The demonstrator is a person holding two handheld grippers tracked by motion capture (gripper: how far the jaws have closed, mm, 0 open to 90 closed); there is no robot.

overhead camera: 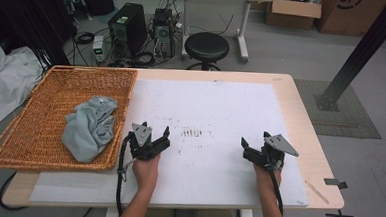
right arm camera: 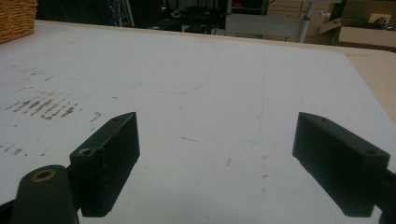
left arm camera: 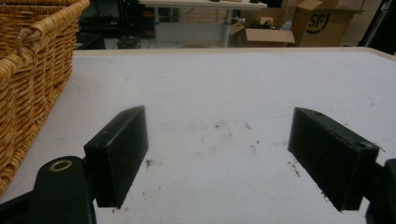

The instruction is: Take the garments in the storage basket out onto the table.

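In the basket point(overhead camera: 39, 130), unlabelled grey cloth point(overhead camera: 90, 128), grippers apart

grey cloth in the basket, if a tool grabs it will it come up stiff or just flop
The grey cloth lies crumpled in soft folds in the wicker basket, so it would probably flop and drape from a pinch. It looks thin, so likely light for its size. Loose folds may drag on the woven rim; it seems unlikely to roll or break.

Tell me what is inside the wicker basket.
A crumpled grey cloth lies in the wicker basket, toward its right side. The rest of the basket floor shows bare weave. Whatever sits under the cloth is covered and cannot be seen.
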